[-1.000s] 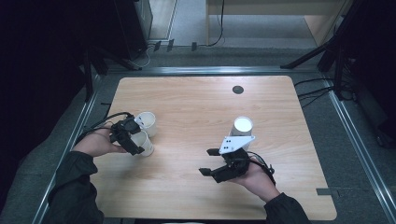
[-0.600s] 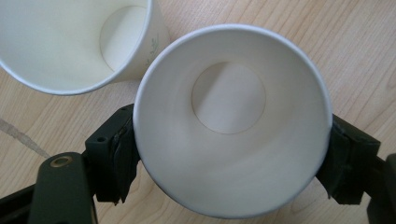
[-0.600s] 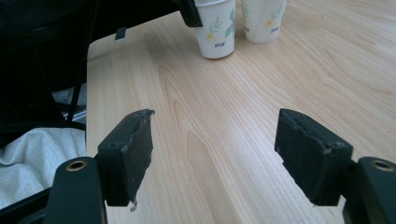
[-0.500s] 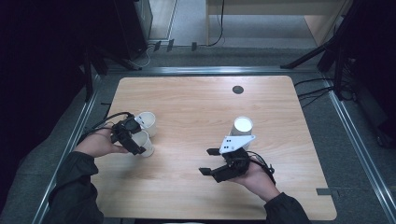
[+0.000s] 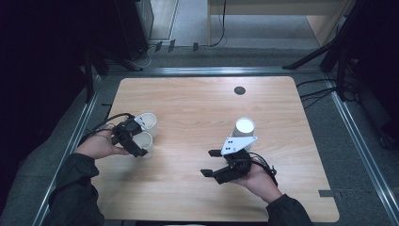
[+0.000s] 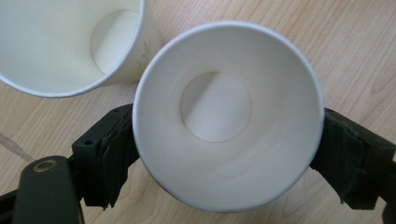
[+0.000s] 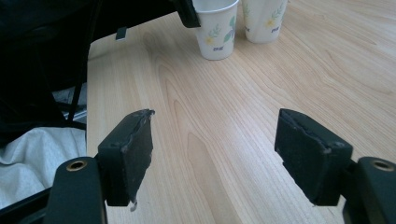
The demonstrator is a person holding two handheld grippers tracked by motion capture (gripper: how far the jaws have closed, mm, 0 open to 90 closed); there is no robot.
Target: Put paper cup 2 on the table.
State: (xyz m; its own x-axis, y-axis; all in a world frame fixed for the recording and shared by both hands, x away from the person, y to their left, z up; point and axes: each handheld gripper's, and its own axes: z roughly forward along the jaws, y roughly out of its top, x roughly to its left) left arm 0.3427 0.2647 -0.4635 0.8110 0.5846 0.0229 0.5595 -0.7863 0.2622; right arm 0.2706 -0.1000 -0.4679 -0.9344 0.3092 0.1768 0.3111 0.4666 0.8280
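Observation:
Two white paper cups with a flower print stand upright side by side at the table's left. My left gripper point(image 5: 139, 144) reaches around the nearer cup point(image 5: 145, 141). In the left gripper view that cup point(image 6: 215, 107) stands round and unsquashed between the black pads point(image 6: 112, 154) of my left gripper point(image 6: 226, 138). Its jaws have just been opening and do not press on the cup. The farther cup point(image 6: 70, 42) stands close beside it. My right gripper point(image 5: 210, 162) hovers open over bare wood at the front middle, nothing between its jaws point(image 7: 215, 140).
A tall white cup or stack of cups point(image 5: 244, 128) stands just behind my right hand. A small dark round hole point(image 5: 240, 90) marks the tabletop at the back. The right gripper view shows both flower cups point(image 7: 215, 30) far off, near the table's left edge point(image 7: 91, 107).
The left gripper's jaws look slightly wider around the near cup. Both hands and all cups keep their places.

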